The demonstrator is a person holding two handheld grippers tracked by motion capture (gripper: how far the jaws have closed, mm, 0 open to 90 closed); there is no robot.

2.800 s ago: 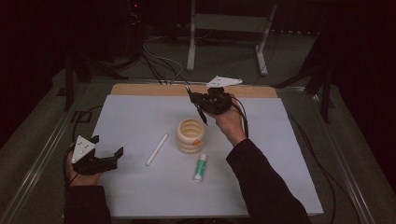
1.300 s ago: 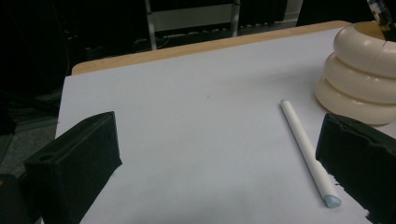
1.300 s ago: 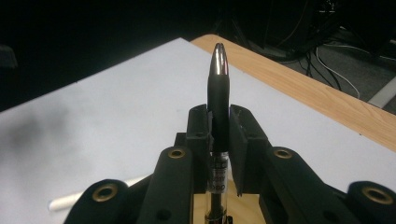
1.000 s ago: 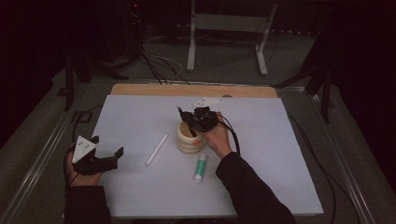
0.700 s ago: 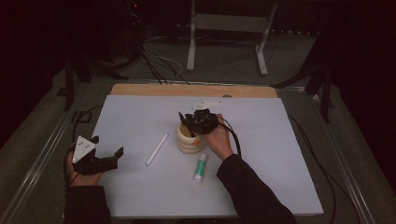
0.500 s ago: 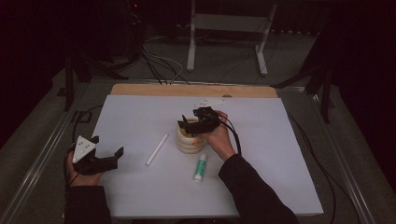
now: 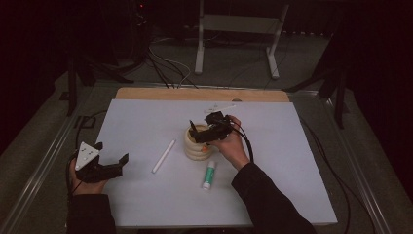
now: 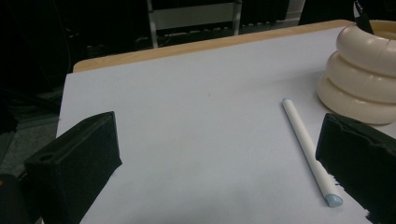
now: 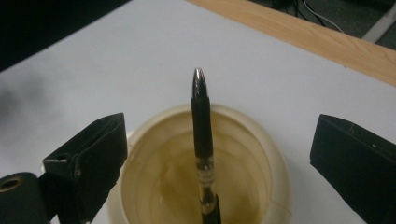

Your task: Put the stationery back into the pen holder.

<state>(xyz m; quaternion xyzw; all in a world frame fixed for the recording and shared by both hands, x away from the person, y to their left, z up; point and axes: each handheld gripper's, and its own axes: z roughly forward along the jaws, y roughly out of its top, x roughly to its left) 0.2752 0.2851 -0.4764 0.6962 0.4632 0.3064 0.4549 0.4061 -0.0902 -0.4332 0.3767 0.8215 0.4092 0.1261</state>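
Observation:
A cream ribbed cup [image 7: 197,148] stands mid-table. My right gripper [image 7: 199,132] hovers just over its mouth. Its jaws have just been opening and now stand wide apart in the right gripper view [image 9: 224,137]. A black pen [image 9: 202,135] stands upright inside the cup [image 9: 275,172] between the jaws, touching neither one. My left gripper [image 7: 114,163] rests at the table's left edge, open and empty [image 8: 219,154]. A white pen [image 7: 163,156] lies between it and the cup [image 8: 364,79], near that gripper's right jaw in the left gripper view [image 8: 306,144].
A green-and-white glue stick [image 7: 208,174] lies just in front of the cup, beside the right forearm. A thin white stick [image 7: 219,107] lies near the back of the white sheet [image 7: 287,161]. A wooden strip [image 7: 202,93] borders the far edge. Cables trail behind.
The right hand came from behind the cup to over its mouth, then its jaws parted, leaving the black pen standing in the cup. The left gripper stayed put.

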